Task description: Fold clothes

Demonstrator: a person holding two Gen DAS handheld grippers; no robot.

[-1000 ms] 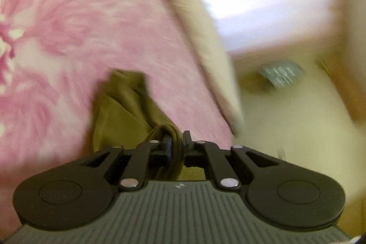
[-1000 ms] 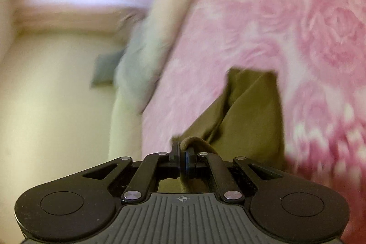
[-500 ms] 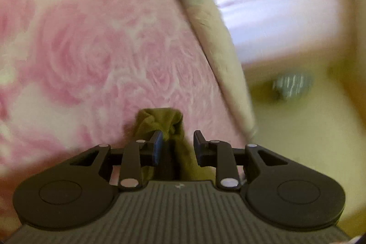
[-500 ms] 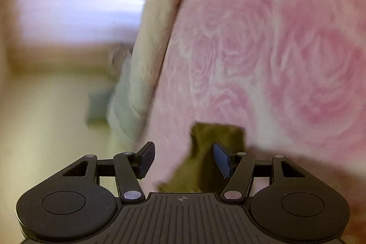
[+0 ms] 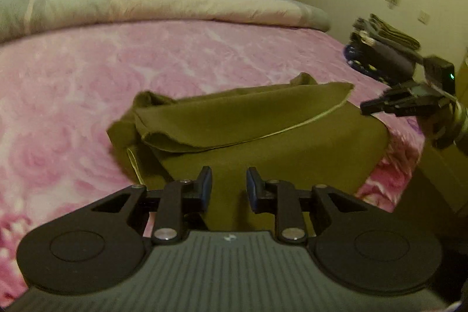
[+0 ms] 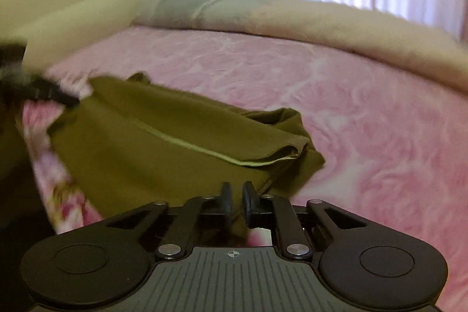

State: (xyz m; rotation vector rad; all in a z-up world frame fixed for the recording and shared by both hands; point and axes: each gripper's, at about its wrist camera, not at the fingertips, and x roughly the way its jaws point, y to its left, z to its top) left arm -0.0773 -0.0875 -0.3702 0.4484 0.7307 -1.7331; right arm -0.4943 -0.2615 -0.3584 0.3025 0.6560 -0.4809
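I've just let go – left gripper [image 5: 226, 184] spread, right gripper [image 6: 237, 202] barely parted, both empty; olive garment [image 5: 263, 133] lies folded mid-frame.

Garment [image 5: 263, 136] on blanket [image 5: 87, 92]; duvet [image 5: 146, 2] behind

Left claw [image 5: 226, 184] sits level, jaws parted and holding nothing; right claw [image 6: 237, 202] is level too, jaws nearly closed, a narrow gap showing.

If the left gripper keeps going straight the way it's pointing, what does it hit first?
Most likely the olive garment: the left gripper, jaws open, points right over its near flat layer, with the folded-over flap just beyond. Depth is hard to judge, but nothing else lies in between.
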